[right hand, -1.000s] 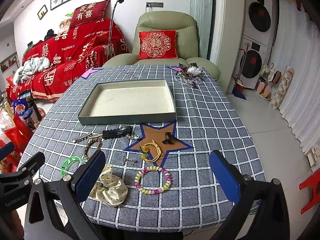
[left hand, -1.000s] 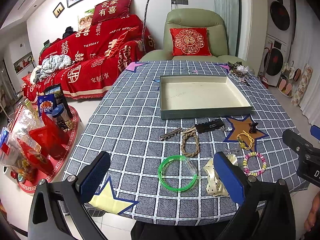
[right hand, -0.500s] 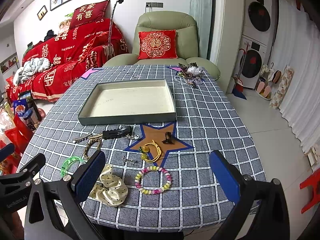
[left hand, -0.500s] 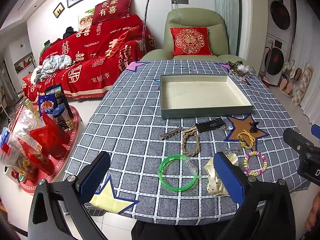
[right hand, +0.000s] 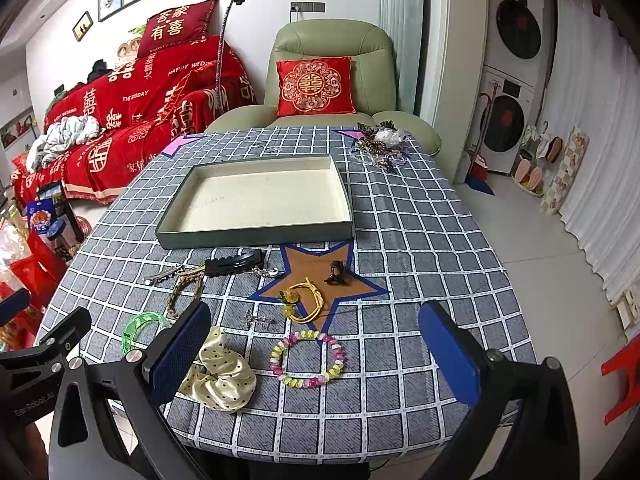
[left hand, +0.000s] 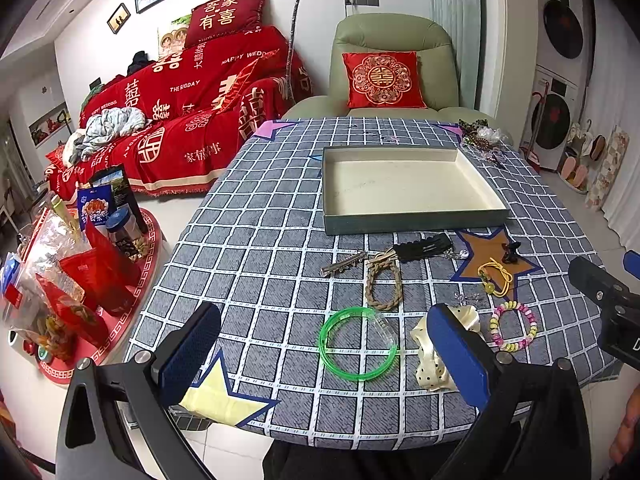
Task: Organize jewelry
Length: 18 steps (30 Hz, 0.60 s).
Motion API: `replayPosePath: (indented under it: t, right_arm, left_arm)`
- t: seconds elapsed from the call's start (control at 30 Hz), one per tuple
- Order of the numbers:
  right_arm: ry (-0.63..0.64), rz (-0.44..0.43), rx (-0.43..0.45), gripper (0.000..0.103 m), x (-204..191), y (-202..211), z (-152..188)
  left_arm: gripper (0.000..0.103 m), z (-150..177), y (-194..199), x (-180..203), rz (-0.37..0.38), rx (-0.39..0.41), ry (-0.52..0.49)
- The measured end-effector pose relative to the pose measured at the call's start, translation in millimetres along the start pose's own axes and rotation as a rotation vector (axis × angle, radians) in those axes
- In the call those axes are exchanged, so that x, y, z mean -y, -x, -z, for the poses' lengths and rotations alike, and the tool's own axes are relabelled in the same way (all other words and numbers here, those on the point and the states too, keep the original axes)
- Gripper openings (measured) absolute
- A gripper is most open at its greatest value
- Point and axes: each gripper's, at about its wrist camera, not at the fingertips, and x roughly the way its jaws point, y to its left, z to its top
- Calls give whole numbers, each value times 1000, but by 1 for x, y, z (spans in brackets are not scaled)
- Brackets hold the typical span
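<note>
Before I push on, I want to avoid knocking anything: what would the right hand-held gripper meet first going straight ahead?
Probably the pink-and-yellow beaded bracelet, which lies between the open right hand-held gripper fingers; depth is unclear. The cream scrunchie sits by its left finger.

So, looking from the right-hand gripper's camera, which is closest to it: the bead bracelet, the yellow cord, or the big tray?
From the right gripper:
1. Bead bracelet, just ahead, between its open fingers.
2. Yellow cord, farther on, lying on the brown star.
3. Tray, beyond the star, mid-table.
</note>
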Motion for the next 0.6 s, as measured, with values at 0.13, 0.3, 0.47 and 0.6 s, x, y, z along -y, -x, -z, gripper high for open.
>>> replayPosePath:
  t: [0.13,0.3,0.47,0.6]
  right_arm:
    - [-1,0,-1,103,0,0,0]
    - [2,-2,-4,103,-1,-2,1]
    - [1,-1,-4,103,-2,-3,1]
    - [3,-1,-5,103,-2,-3,1]
  left_arm:
    - [103,0,-1,1,0,-4,-3]
    - [103,0,-4,2,-2,-10,3]
    - [103,0,-6,2,-4,-12,5]
    - [103,0,-6,2,-4,-12,6]
